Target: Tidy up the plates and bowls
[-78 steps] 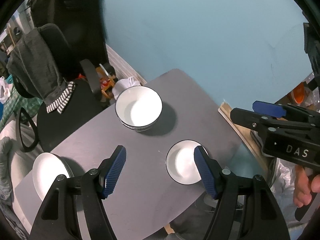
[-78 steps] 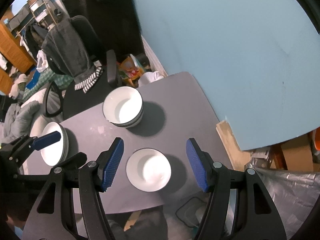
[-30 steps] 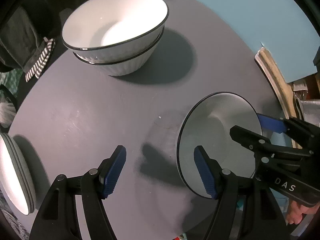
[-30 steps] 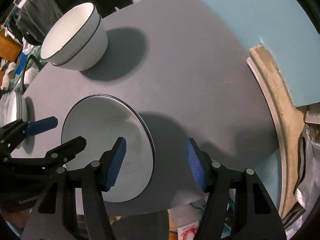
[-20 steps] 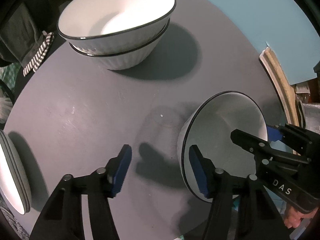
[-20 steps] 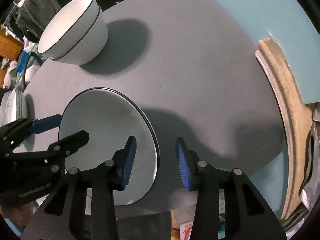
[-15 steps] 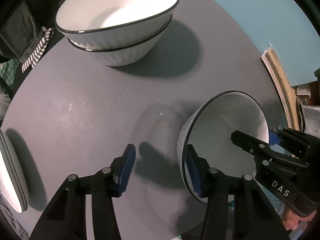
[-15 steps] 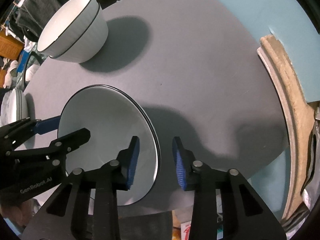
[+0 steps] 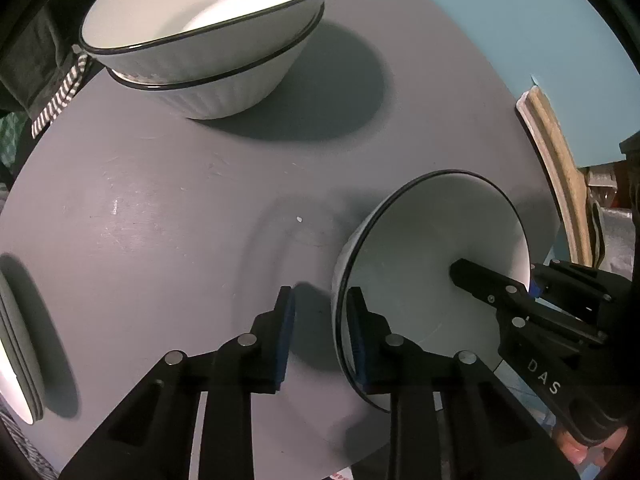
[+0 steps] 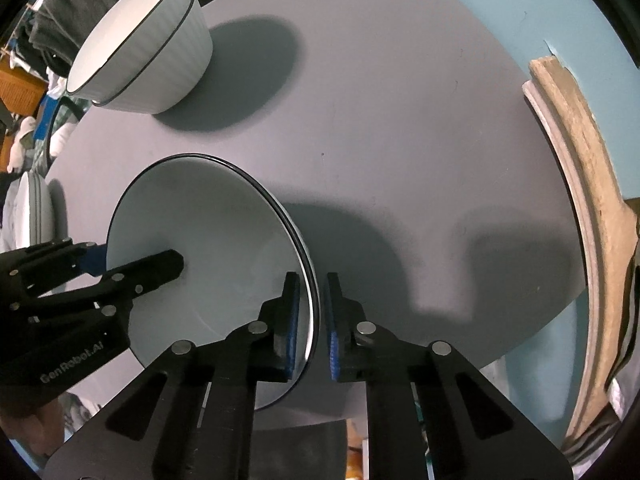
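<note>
Both grippers straddle opposite sides of 1 white bowl (image 9: 432,248) near the front edge of the grey table (image 9: 168,208). On the left gripper (image 9: 320,332), 1 blue pad sits inside the bowl and the other outside, and a clear gap shows between the outer pad and the wall, so the fingers are narrowed around the rim and not visibly pressing it. On the right gripper (image 10: 310,320), the pads stand just either side of the black-edged rim, very close to it; whether they actually clamp it I cannot tell. Whether the bowl rests on the table or is lifted off it cannot be told.

Farther back on the table sit 2 nested white bowls (image 9: 208,40). At the table's left edge a stack of white plates (image 9: 16,360) is partly cut off.
</note>
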`<state>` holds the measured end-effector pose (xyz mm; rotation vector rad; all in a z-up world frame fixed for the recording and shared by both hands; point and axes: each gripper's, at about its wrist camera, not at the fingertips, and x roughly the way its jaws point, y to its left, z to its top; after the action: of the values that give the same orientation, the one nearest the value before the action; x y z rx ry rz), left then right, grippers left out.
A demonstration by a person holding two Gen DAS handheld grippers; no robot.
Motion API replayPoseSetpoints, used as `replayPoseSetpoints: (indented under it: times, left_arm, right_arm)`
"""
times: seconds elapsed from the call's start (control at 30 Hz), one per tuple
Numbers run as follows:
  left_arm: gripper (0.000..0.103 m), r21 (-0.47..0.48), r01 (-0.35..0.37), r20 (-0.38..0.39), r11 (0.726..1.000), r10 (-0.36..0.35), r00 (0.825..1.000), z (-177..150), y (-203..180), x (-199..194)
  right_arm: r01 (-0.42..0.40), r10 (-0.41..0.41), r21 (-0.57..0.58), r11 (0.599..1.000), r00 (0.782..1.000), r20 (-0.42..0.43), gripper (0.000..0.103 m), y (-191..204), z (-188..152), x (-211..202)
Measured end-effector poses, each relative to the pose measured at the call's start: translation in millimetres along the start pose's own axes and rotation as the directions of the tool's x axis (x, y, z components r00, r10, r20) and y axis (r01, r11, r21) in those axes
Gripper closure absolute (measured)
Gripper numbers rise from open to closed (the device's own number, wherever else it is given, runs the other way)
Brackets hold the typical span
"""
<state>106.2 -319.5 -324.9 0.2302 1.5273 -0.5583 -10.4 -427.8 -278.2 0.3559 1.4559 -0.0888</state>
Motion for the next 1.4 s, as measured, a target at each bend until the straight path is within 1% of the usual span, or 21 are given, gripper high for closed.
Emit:
replayPoseSetpoints:
  times: [0.17, 0.27, 0.4, 0.43, 0.63, 0.7, 0.8, 0.93, 1.13, 1.4]
  left_arm:
    - [0.089, 0.009, 0.014, -0.003, 1.000, -0.014, 1.000, 1.7, -3.2, 2.3]
    - [0.093, 0.019, 0.018, -0.007, 1.000, -0.018, 1.000, 3.3, -4.3, 4.3]
    - [0.093, 0.017, 0.019, -0.012, 1.000, -0.019, 1.000, 4.5, -9.3, 8.1]
    - [0.093, 0.017, 0.005, -0.041, 1.000, -0.004, 0.999, 5.2, -8.5, 8.9]
    - [0.094, 0.009, 0.011, -0.040, 1.000, -0.011, 0.999, 8.7, -3.0, 12.2]
    - [0.095, -0.006, 0.013, -0.045, 1.000, -0.013, 0.999, -2.8, -5.0, 5.7]
    - [0.095, -0.025, 0.013, -0.046, 1.000, -0.014, 0.999, 4.7, 2.1, 1.4]
    - [0.095, -0.040, 0.017, -0.061, 0.999, -0.019, 0.998, 5.5, 9.2, 0.5]
    - [0.095, -0.049, 0.010, -0.063, 0.999, -0.013, 0.998, -1.5, 18.5, 0.4]
    - [0.095, -0.076, 0.013, -0.051, 0.997, -0.017, 0.999, -7.1, 32.2, -10.5]
  right_arm:
    - [-0.006, 0.006, -0.007, 1.000, 1.000, -0.006, 0.095, 3.6, 2.5, 2.5]
    - [-0.010, 0.010, 0.007, 1.000, 1.000, -0.011, 0.095, 3.6, 4.6, 3.1]
    - [-0.022, 0.022, 0.016, 1.000, 1.000, -0.018, 0.095, -0.1, 8.9, 3.1]
    - [-0.021, 0.022, 0.016, 1.000, 1.000, -0.018, 0.095, -2.6, 9.0, 2.7]
    - [-0.016, 0.017, 0.018, 1.000, 1.000, -0.026, 0.096, -3.0, 17.7, 1.7]
    - [-0.009, 0.009, 0.011, 1.000, 0.999, -0.032, 0.096, -3.5, 21.1, -0.5]
    - [-0.002, 0.002, 0.001, 1.000, 1.000, -0.030, 0.096, 2.1, 17.9, -1.4]
    - [0.004, -0.004, 0.001, 1.000, 1.000, -0.023, 0.097, 7.0, 17.6, -3.1]
    - [0.010, -0.009, 0.016, 1.000, 0.999, -0.042, 0.098, 19.2, 22.2, -1.6]
    - [0.003, -0.003, -0.007, 1.000, 0.999, -0.043, 0.098, 34.0, 26.6, -0.6]
